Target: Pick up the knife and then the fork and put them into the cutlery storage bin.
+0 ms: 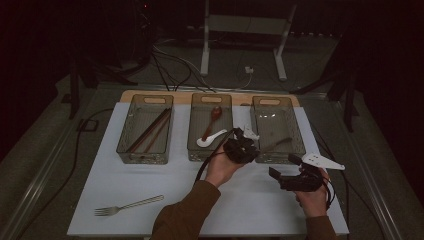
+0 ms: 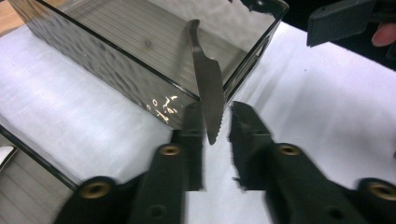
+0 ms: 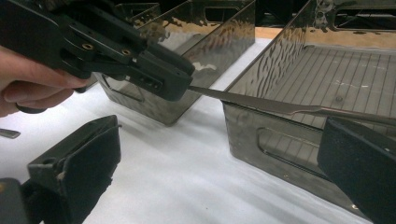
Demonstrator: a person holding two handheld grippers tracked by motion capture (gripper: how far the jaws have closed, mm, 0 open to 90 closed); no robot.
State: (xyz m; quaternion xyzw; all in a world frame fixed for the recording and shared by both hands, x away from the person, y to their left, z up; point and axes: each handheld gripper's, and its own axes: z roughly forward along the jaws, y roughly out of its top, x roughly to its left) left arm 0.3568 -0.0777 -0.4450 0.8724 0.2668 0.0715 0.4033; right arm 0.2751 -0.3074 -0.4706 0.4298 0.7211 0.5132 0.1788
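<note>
Sorting mostly done: left gripper (image 2: 215, 122) clamped on knife (image 2: 208, 84) blade, handle resting over right bin (image 3: 261, 100) rim, not yet dropped in; right gripper (image 3: 219, 168) open, idle; fork (image 1: 129, 205) left on table.

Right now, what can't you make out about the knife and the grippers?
- Knife handle end: in the right gripper view, the right gripper covers it.
- Knife in the high view: too dark and small inside the right bin.
- Left gripper grip: blurred in the left gripper view; the right gripper view shows it clamping the blade tip.
</note>
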